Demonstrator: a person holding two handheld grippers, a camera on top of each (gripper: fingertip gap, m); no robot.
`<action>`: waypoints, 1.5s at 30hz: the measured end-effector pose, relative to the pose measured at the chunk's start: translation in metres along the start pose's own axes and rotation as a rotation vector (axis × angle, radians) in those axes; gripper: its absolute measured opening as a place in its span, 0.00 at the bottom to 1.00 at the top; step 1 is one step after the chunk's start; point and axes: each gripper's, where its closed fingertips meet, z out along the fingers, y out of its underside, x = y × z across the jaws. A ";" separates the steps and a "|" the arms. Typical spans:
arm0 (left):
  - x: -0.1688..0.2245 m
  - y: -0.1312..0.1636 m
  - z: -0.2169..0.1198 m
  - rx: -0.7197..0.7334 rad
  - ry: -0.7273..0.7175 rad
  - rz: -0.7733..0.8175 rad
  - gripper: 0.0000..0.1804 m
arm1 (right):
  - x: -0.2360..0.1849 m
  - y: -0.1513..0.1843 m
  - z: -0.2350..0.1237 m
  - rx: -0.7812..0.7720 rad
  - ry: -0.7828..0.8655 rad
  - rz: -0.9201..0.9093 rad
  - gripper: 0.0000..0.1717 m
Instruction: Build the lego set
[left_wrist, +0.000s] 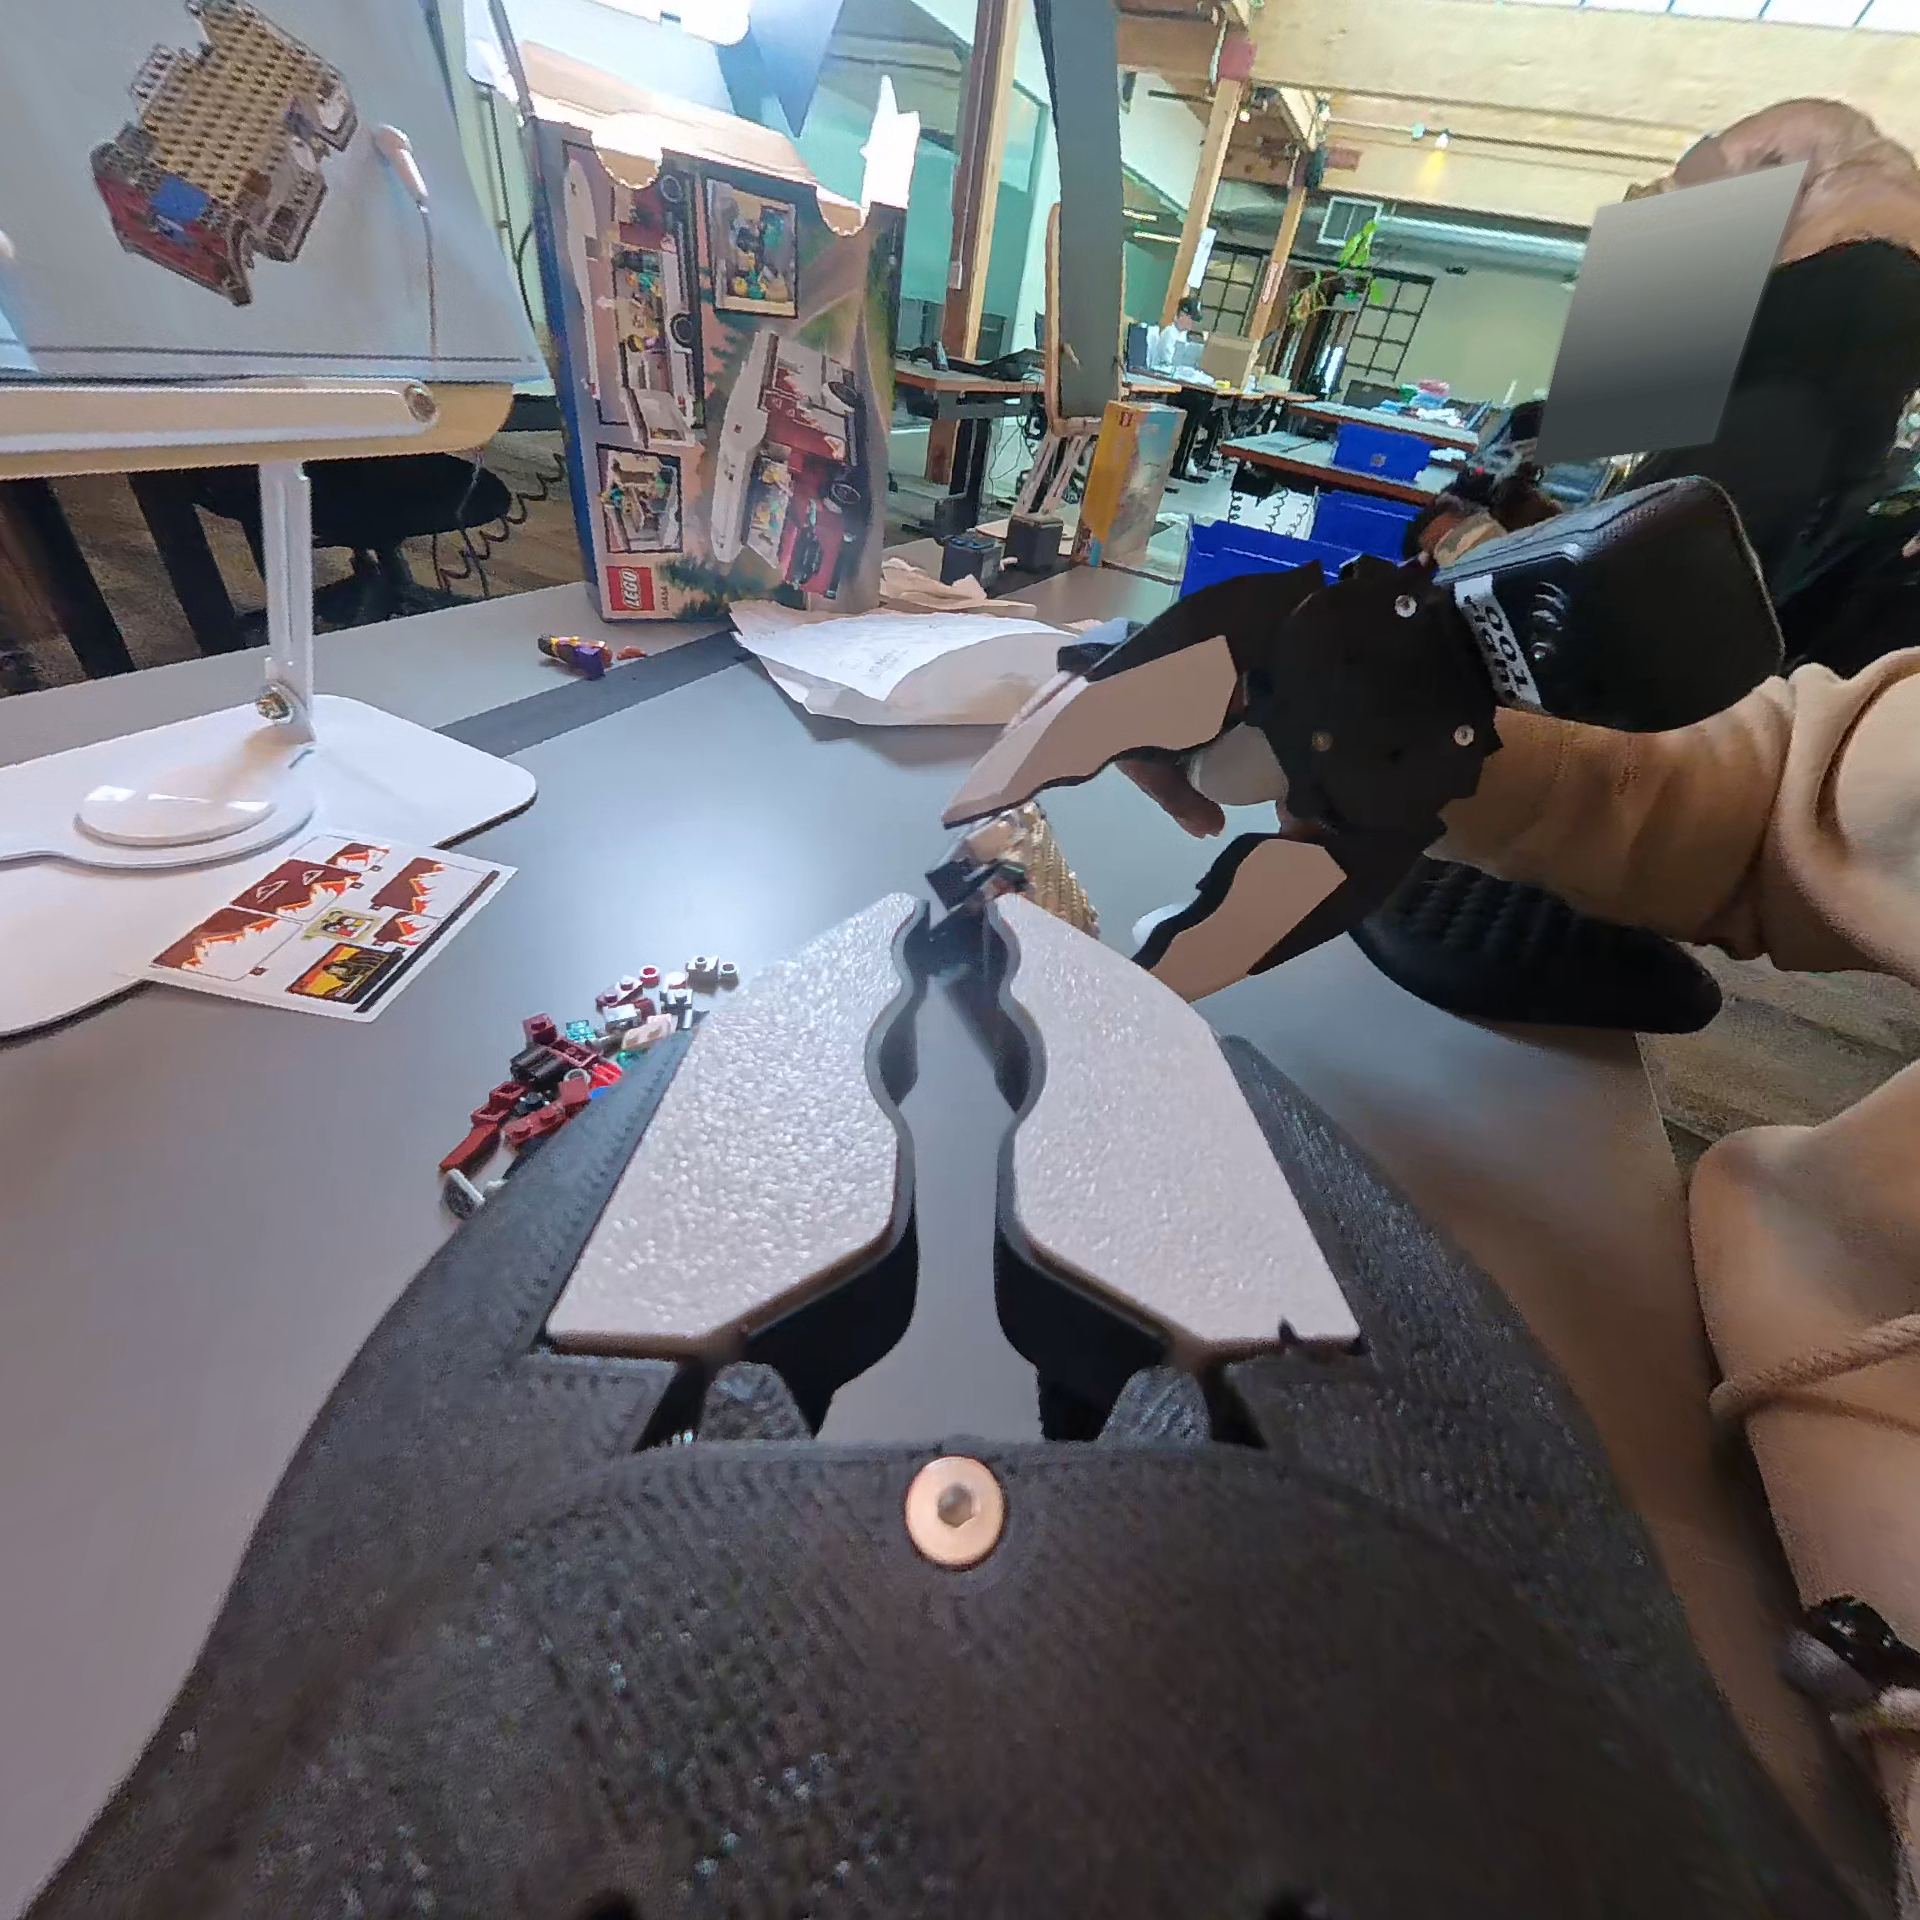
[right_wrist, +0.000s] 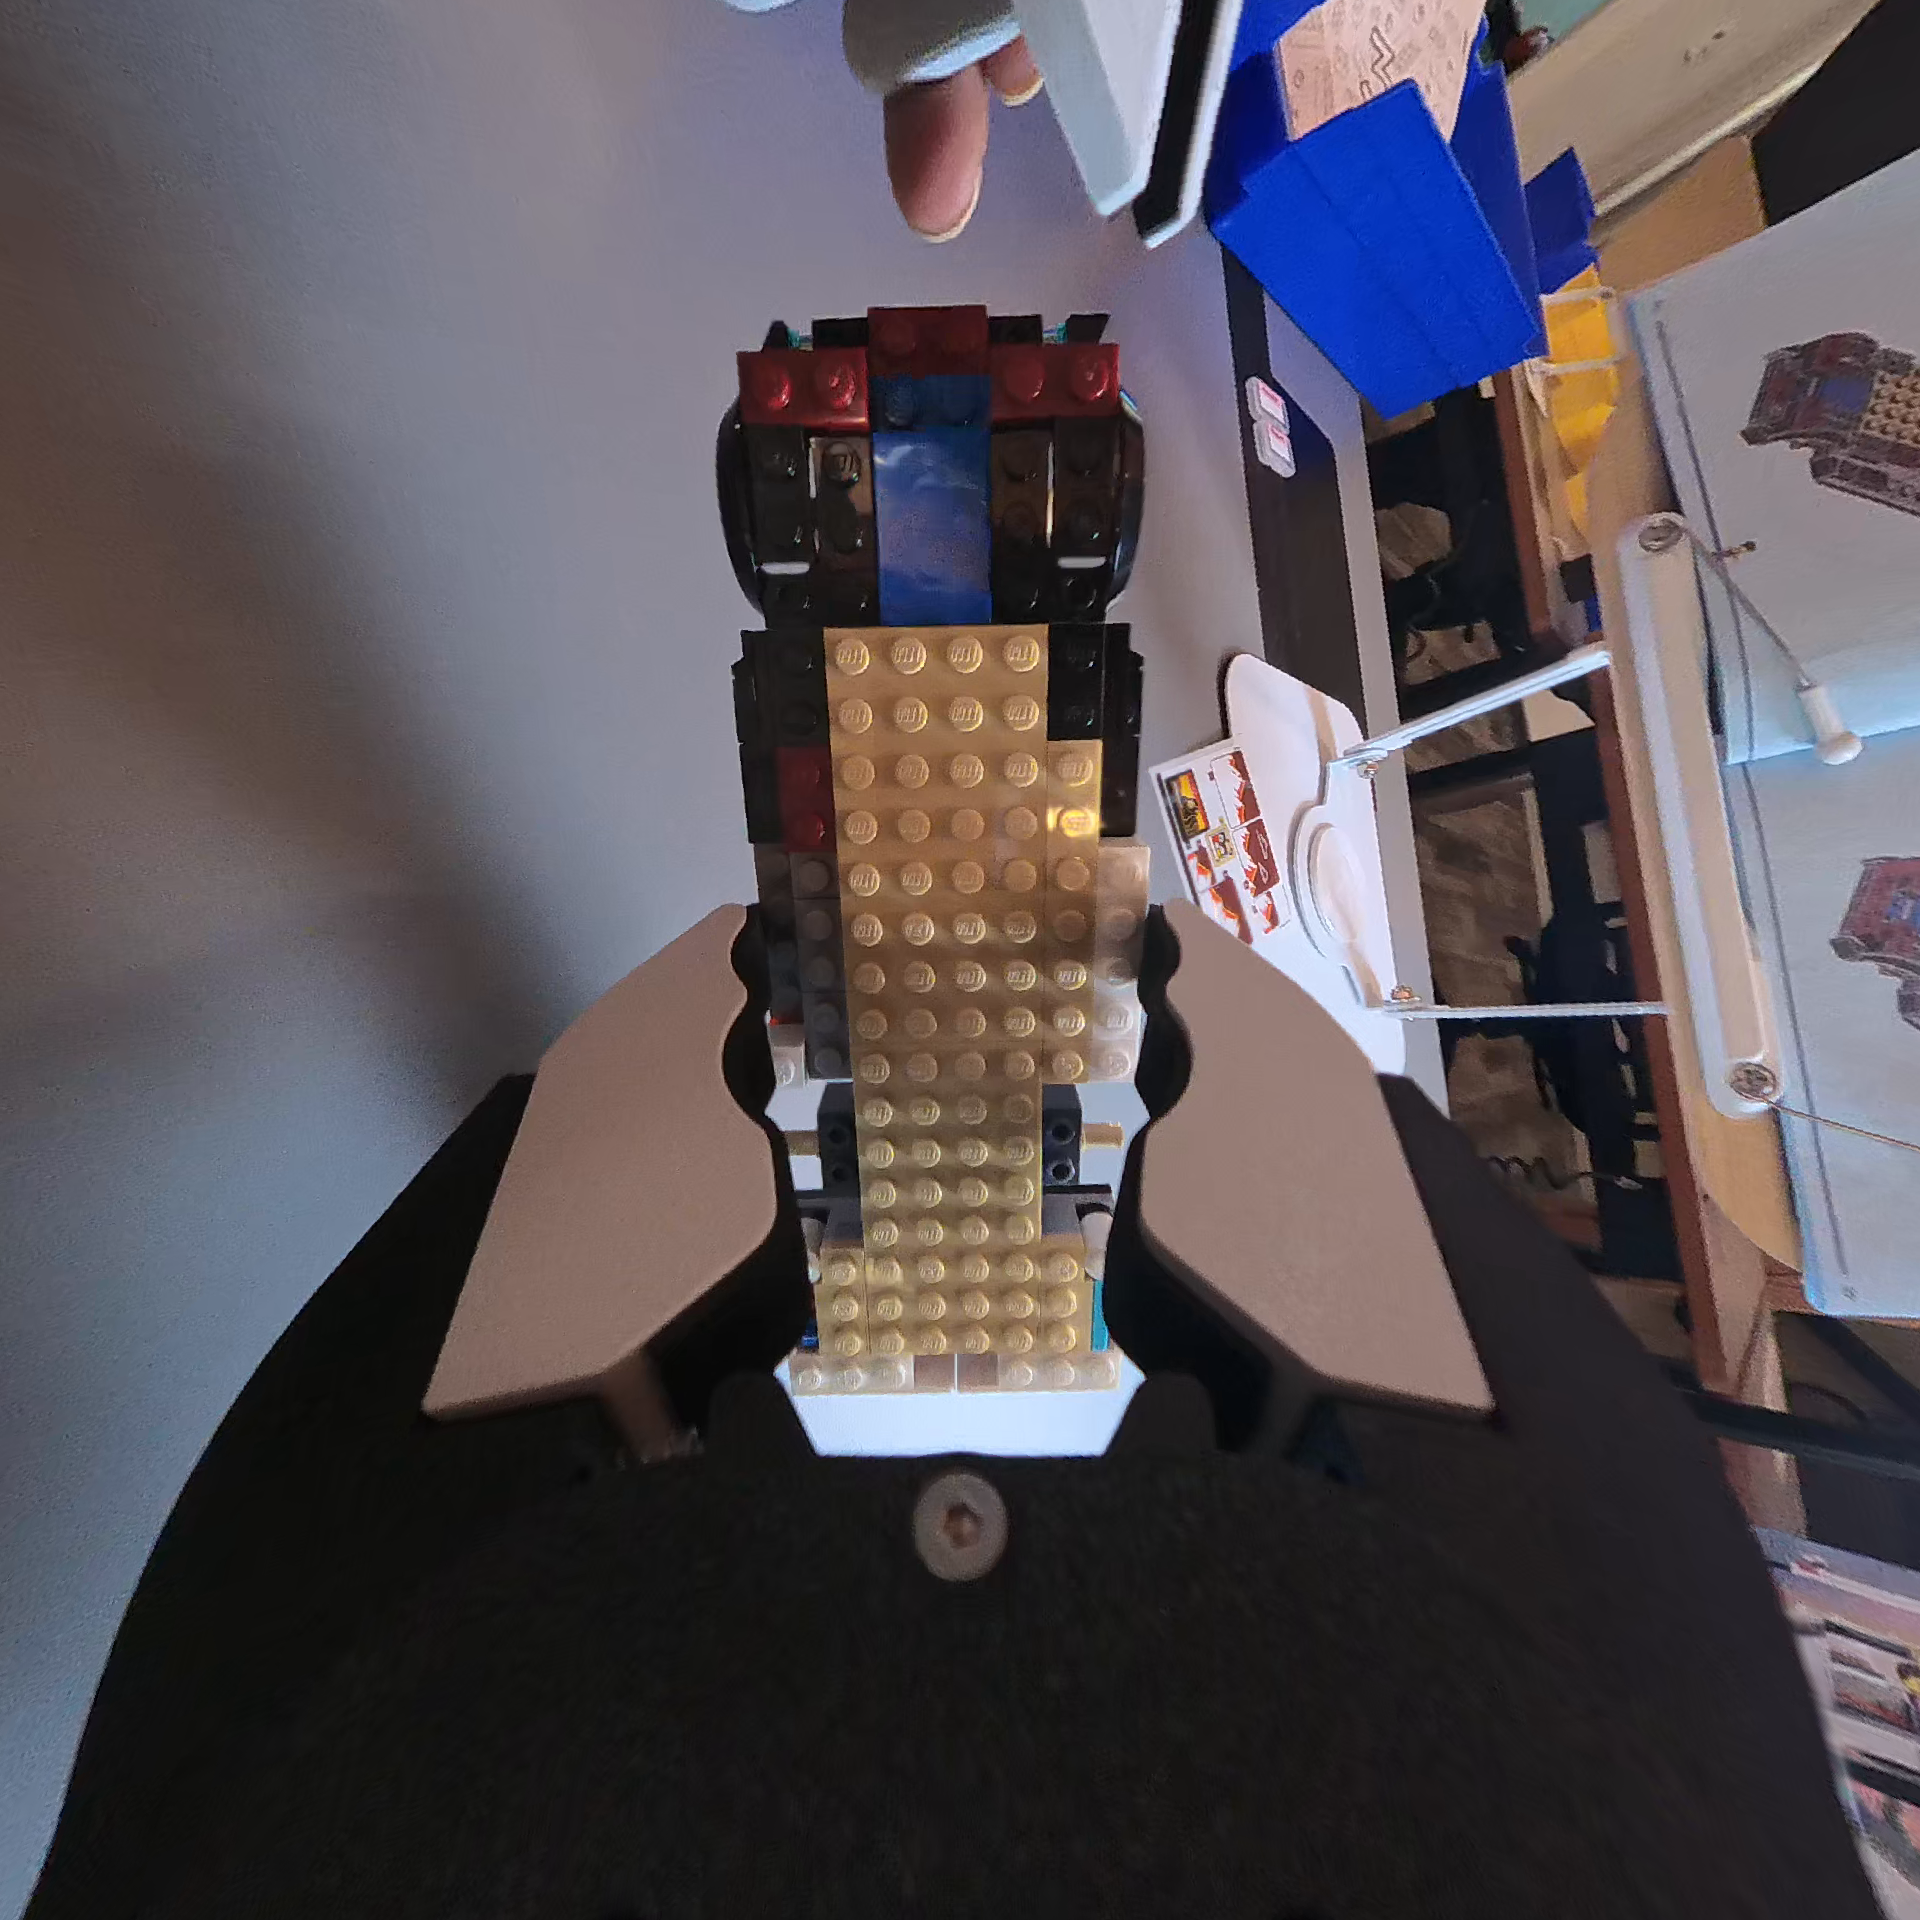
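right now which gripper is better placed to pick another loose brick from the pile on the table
Left, probably. The left gripper sits just beside the loose brick pile, though it already pinches a small dark piece. The right gripper is clamped around the brick model.

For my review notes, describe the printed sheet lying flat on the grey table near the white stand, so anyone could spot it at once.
Start at the white stand base on the left of the grey table. Just in front of its rounded edge lies the sticker sheet, with the pile of loose bricks to its right. Unlike the crumpled white paper bag farther back, it is flat and printed with dark red and orange flame shapes.
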 end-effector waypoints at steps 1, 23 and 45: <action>-0.005 0.000 -0.002 0.006 -0.001 -0.020 0.05 | -0.001 0.000 -0.001 0.006 -0.018 0.008 0.40; 0.041 0.118 0.010 -0.544 0.312 0.153 0.17 | -0.078 0.038 0.001 -0.258 -0.946 -0.407 0.40; 0.075 0.105 0.010 -0.484 0.393 0.247 0.14 | -0.049 0.030 -0.005 -0.290 -0.492 0.949 0.53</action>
